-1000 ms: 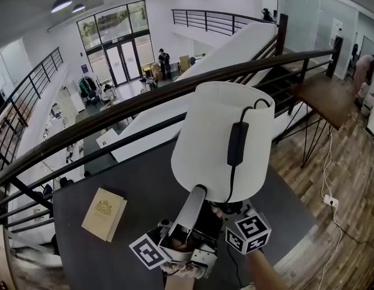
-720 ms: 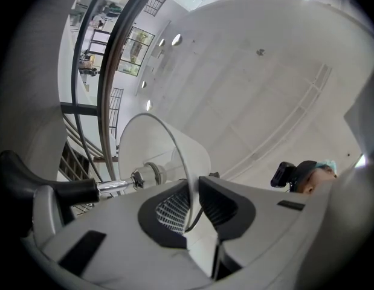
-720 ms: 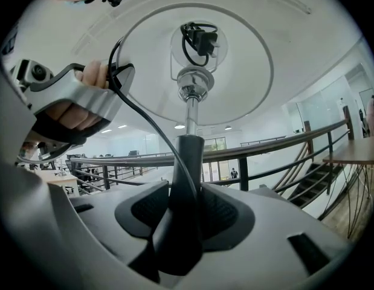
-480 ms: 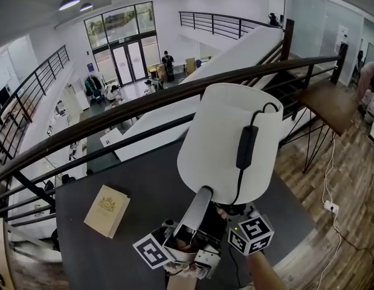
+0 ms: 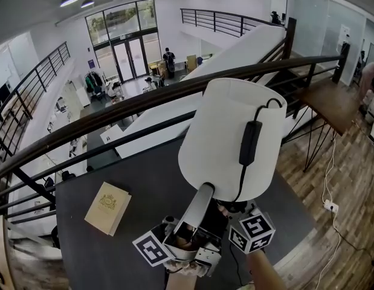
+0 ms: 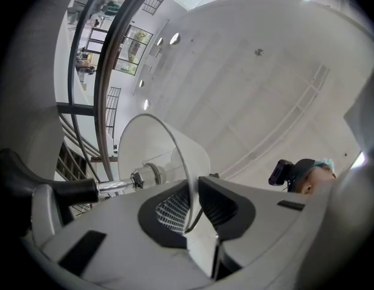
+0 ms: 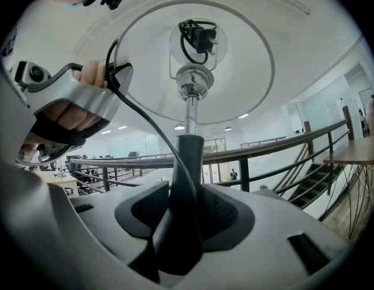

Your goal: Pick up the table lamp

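Though the base is hidden under the shade, the head view shows the white drum-shaded table lamp [image 5: 226,144] held tilted over the dark grey counter [image 5: 138,180], leaning toward the brown handrail [image 5: 114,109]. A black cord w/ an oblong inline switch [image 5: 250,142] drapes loose over the shade's outside. The left gripper [image 5: 202,193] reaches up to the shade's lower rim. The right gripper [image 5: 228,211] sits just beside it, under the shade. A tan hardback book [image 5: 107,207] lies flat on the counter, well apart.

Left gripper view: jaws nearly together, pinching the thin shade wall [image 6: 188,204] btwn the ribbed pads [image 6: 168,210]. The chrome socket neck [image 6: 141,177] shows inside the shade.

Right gripper view: jaws clamped on the black tapered stem [image 7: 187,162], pressing both sides. The cord runs down along the stem toward the jaws. The chrome socket neck is above, inside the shade.

Risks, as I judge it:
- The rim pinch is on thin material, so squeezing or levering there could dent or crease the shade.
- The stem looks smooth & tapered, and the lamp is prob. top-heavy when tilted, so it could twist or slide in the right jaws.
- The loose cord & switch could snag the handrail or counter edge & jerk the lamp.
- If the cord is caught against the stem, it may get nicked.
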`<state>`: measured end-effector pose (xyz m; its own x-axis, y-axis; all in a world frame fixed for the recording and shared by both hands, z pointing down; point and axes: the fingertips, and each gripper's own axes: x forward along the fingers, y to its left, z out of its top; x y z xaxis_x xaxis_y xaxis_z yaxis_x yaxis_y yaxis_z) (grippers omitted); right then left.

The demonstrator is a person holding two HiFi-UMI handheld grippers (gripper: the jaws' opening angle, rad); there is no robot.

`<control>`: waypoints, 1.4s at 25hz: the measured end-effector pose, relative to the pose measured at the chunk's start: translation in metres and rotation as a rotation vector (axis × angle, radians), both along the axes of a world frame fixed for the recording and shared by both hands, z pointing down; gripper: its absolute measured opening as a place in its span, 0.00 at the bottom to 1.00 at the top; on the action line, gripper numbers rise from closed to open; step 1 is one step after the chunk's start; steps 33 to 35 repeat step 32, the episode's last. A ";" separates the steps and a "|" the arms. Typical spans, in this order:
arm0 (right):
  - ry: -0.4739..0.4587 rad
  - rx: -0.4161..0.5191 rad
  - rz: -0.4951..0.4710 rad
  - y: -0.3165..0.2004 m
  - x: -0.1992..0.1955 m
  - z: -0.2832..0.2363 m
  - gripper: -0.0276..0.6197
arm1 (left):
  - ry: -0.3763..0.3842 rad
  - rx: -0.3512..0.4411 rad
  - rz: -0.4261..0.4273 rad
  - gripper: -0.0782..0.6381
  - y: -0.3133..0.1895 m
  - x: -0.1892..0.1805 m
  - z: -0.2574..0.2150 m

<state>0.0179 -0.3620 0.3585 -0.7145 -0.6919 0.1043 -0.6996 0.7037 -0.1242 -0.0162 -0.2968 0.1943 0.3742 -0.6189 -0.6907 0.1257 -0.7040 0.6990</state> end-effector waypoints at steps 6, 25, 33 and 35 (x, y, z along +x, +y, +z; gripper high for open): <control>0.008 0.007 0.004 0.000 0.002 -0.003 0.32 | 0.005 0.007 0.003 0.19 0.000 0.001 -0.003; 0.012 0.024 0.018 0.000 0.006 -0.007 0.32 | 0.010 0.016 0.009 0.19 0.001 0.001 -0.005; 0.016 0.030 0.021 -0.002 0.007 -0.007 0.32 | 0.009 0.017 0.015 0.19 0.000 0.003 -0.005; 0.016 0.030 0.021 -0.002 0.007 -0.007 0.32 | 0.009 0.017 0.015 0.19 0.000 0.003 -0.005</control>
